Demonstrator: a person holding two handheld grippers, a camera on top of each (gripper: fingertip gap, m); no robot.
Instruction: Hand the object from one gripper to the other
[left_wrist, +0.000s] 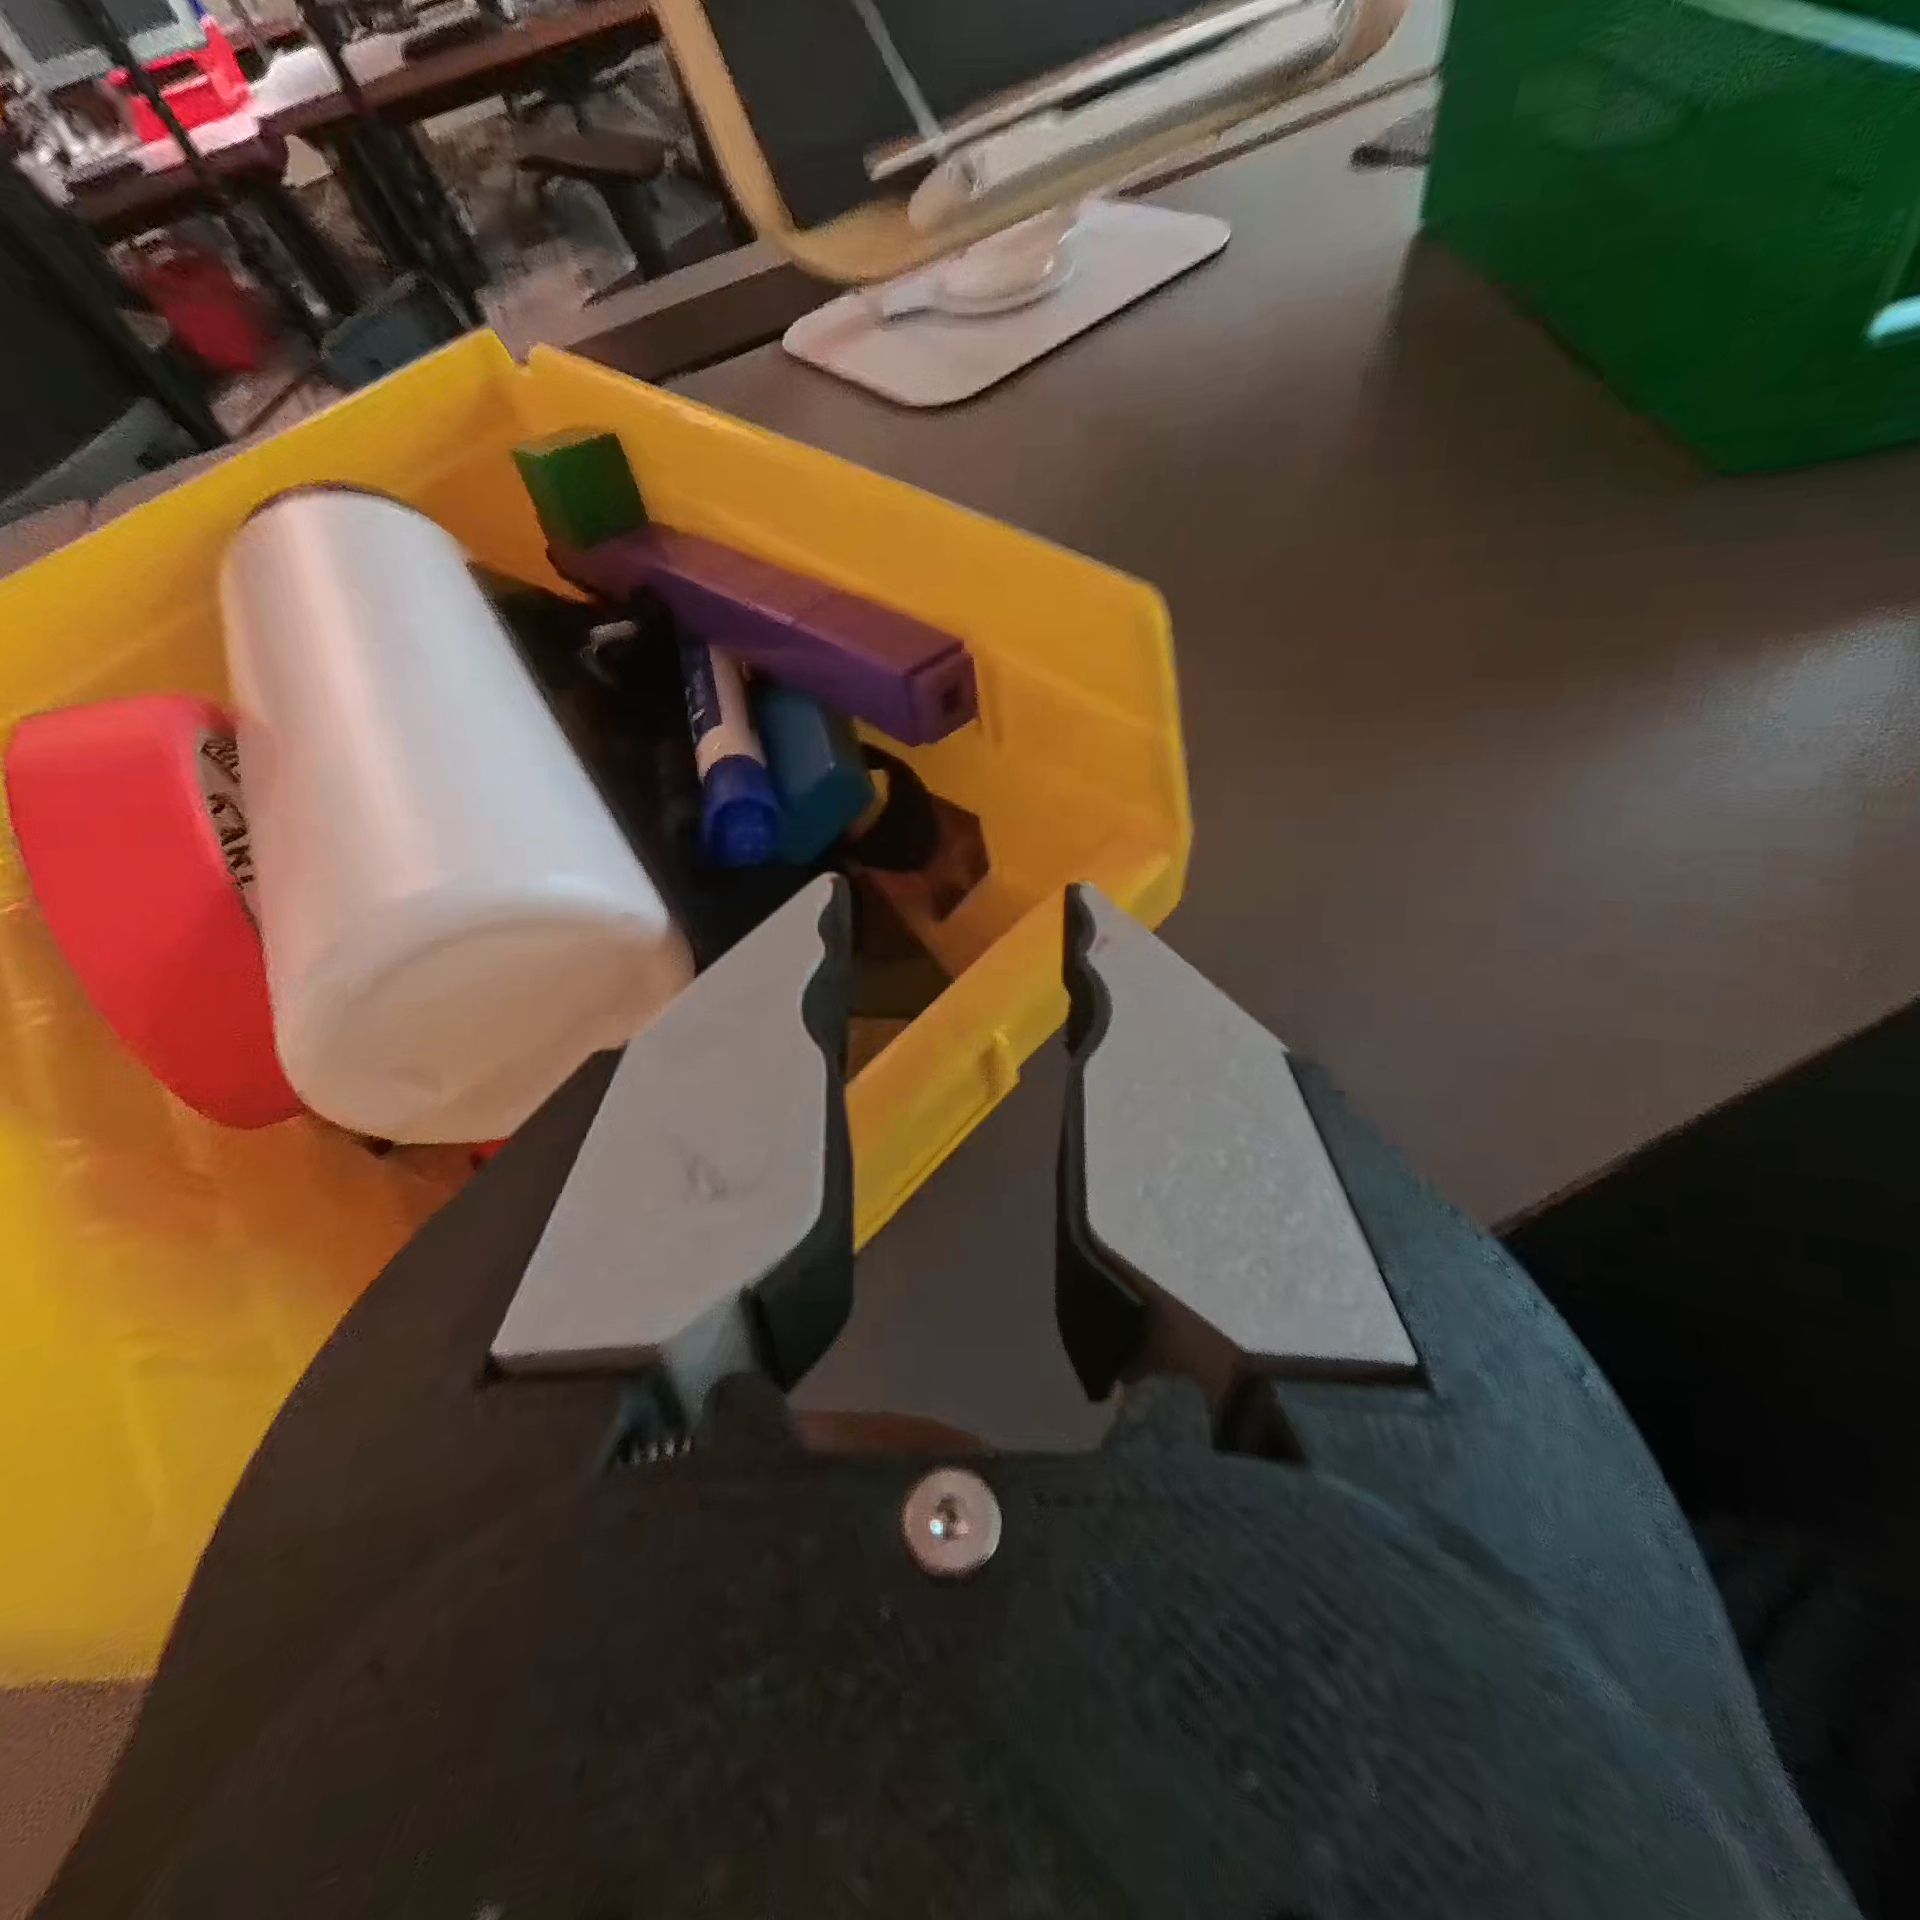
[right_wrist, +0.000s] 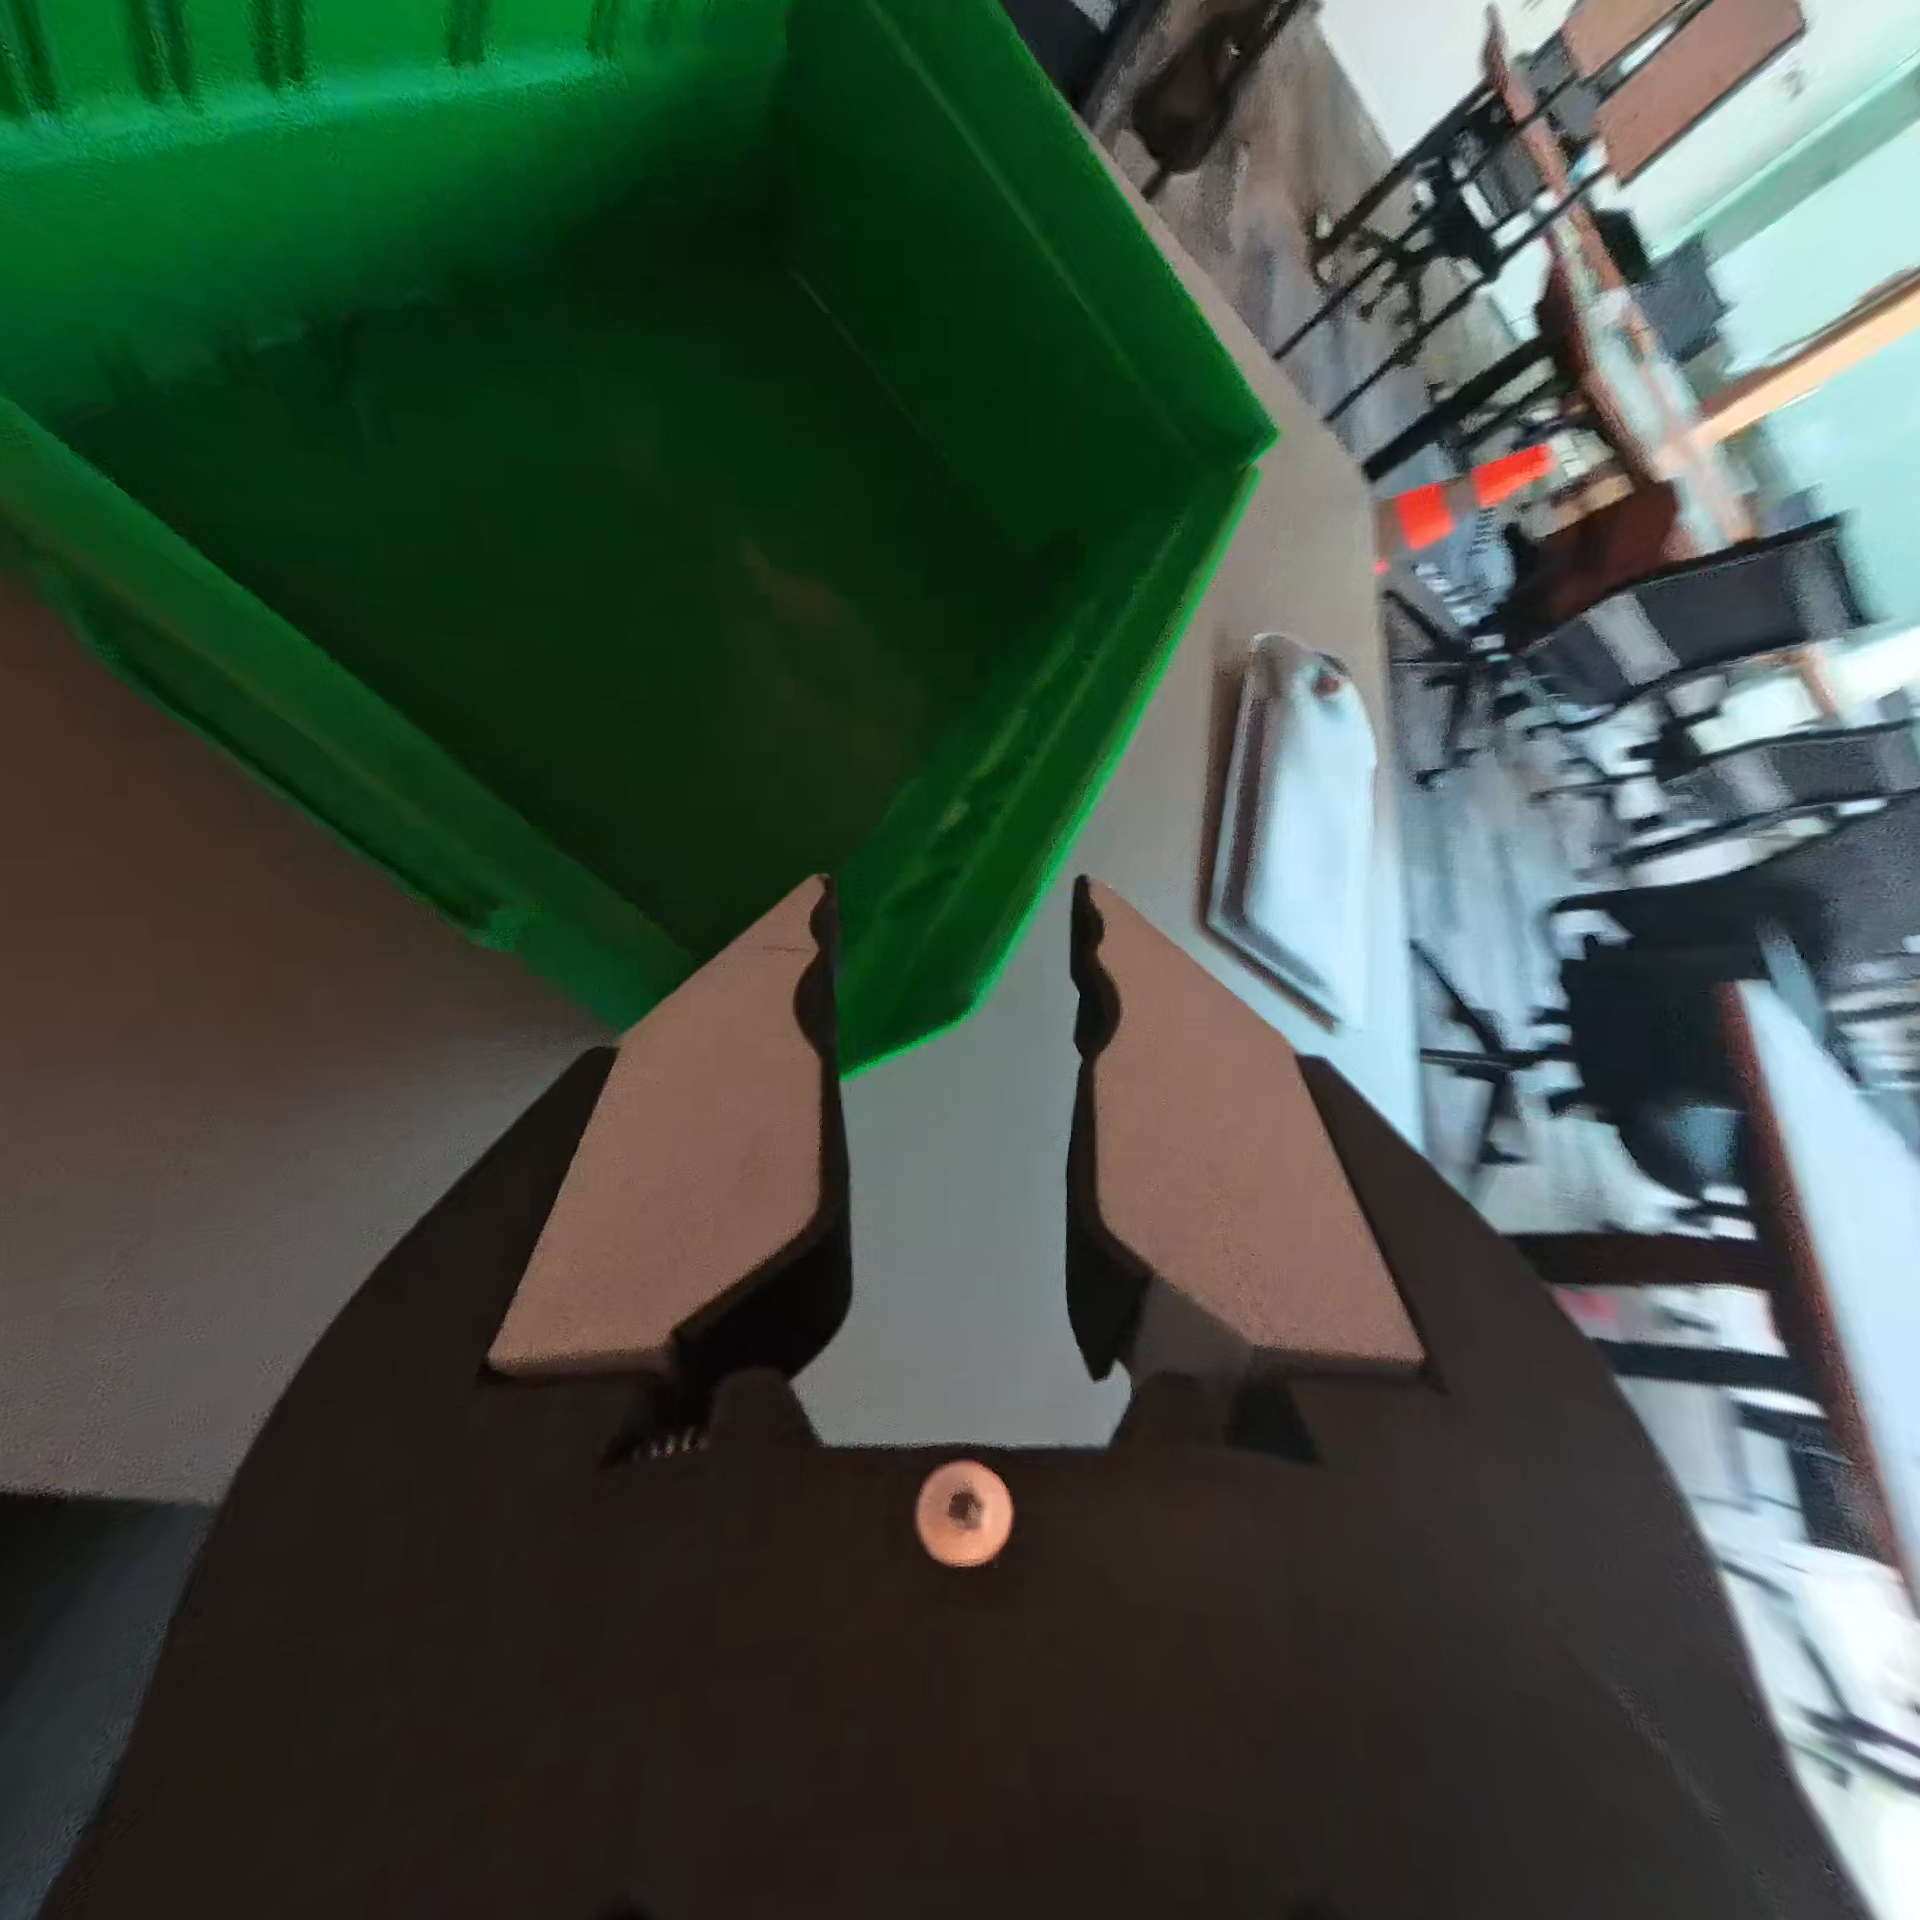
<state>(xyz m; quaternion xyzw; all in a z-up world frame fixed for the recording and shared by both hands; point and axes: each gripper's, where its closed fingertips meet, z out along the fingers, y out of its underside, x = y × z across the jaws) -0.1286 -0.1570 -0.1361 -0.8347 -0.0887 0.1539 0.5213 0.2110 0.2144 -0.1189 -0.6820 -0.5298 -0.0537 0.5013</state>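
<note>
Object: not yet picked, presumably among the items in the yellow bin on the surface, left gripper over its corner, jaws apart and empty; right gripper likewise, near the green bin, probably awaiting transfer.

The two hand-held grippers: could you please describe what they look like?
The left hand-held gripper and right hand-held gripper look identical: a broad, rounded black textured body, one silver screw at its centre, and two flat grey wedge-shaped fingers tapering to points, with wavy black inner pads. No cables, sleeves or markings are visible.
</note>
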